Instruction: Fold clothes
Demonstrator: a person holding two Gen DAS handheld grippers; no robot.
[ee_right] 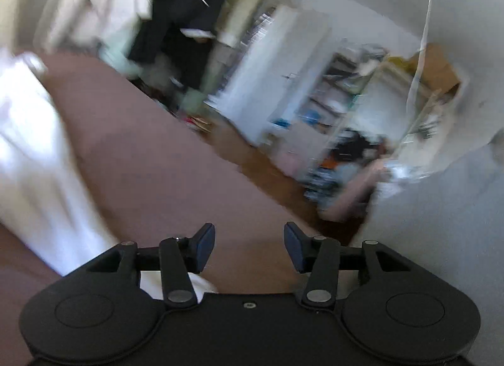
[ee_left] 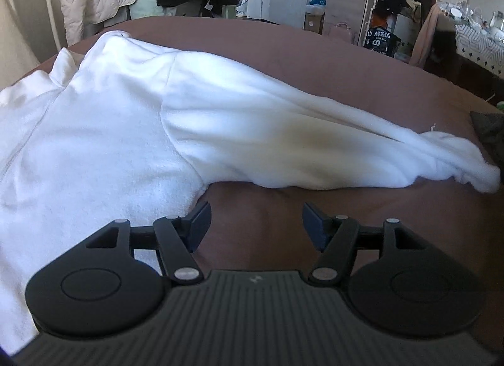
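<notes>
Nearest the lens, my left gripper [ee_left: 256, 224] stands spread, nothing between its fingers, hovering over bare brown bedcover [ee_left: 315, 51] just beside the armpit of the white fleece top [ee_left: 94, 145]. My right gripper [ee_right: 249, 246] is likewise spread and empty; its view is tilted and blurred, so detail there is poor, but white fabric [ee_right: 34, 152] shows at its left edge and under its left finger.

Condition of the garment: spread flat on the bed, body to my left, collar at the far left. One sleeve [ee_left: 315, 145] lies stretched out to the right across the cover, its cuff bunched near the bed's edge. A yellowish stain marks the sleeve's middle.

Assessment: I see no fold made in the visible part. The sleeve is not yet brought over the body, and body folds remain. Task judged at an early stage.
</notes>
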